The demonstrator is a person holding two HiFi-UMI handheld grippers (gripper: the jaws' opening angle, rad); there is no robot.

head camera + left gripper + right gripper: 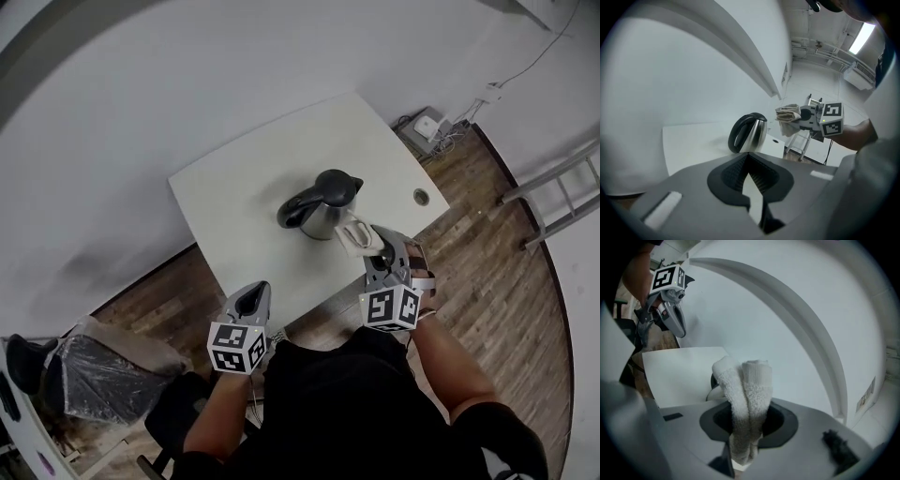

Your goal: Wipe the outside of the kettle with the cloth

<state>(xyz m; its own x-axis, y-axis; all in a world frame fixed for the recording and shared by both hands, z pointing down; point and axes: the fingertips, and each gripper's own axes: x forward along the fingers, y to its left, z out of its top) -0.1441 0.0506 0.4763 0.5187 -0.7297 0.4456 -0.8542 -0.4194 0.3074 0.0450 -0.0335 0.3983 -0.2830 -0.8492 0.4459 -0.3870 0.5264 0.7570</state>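
- White table (pixel 234 202) at centre carries a kettle (pixel 323 206); wood floor (pixel 497 281) at right.
- Right gripper (pixel 747 427) clamps the cloth (pixel 745 390).
- Left gripper (pixel 749 164) has its jaws closed and empty.

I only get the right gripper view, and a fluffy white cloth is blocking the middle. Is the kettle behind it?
Observer: Yes. The head view shows a steel kettle with a black lid and handle, standing upright on the white table.
Operator: Is my cloth touching it?
Observer: It doesn't look like it. In the left gripper view there is a gap between the cloth and the side of the kettle.
Operator: What's my other gripper doing?
Observer: The left gripper has its jaws together with nothing between them.
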